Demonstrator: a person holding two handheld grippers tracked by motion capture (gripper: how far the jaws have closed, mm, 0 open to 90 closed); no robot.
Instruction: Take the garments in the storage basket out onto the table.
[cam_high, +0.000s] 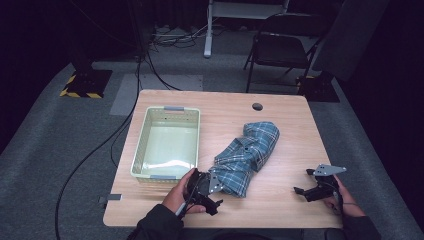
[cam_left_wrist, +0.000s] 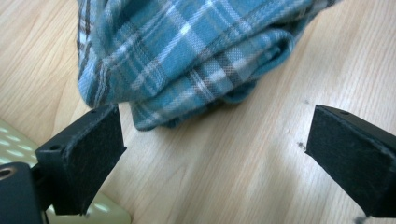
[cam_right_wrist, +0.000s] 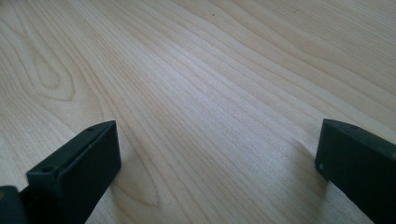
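Since the plaid shirt (cam_high: 247, 156) is bunched mid-frame on the table (cam_high: 280, 200), beside the empty basket (cam_high: 167, 142) at center left, nothing's done yet. Left gripper (cam_high: 210, 192) sits wide open at its lower edge; right gripper (cam_high: 312, 190), lower right, gapes over bare wood.

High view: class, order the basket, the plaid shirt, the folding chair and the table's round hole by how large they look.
1. basket
2. plaid shirt, close behind the basket
3. folding chair, farther away, so its rank is unsure
4. round hole
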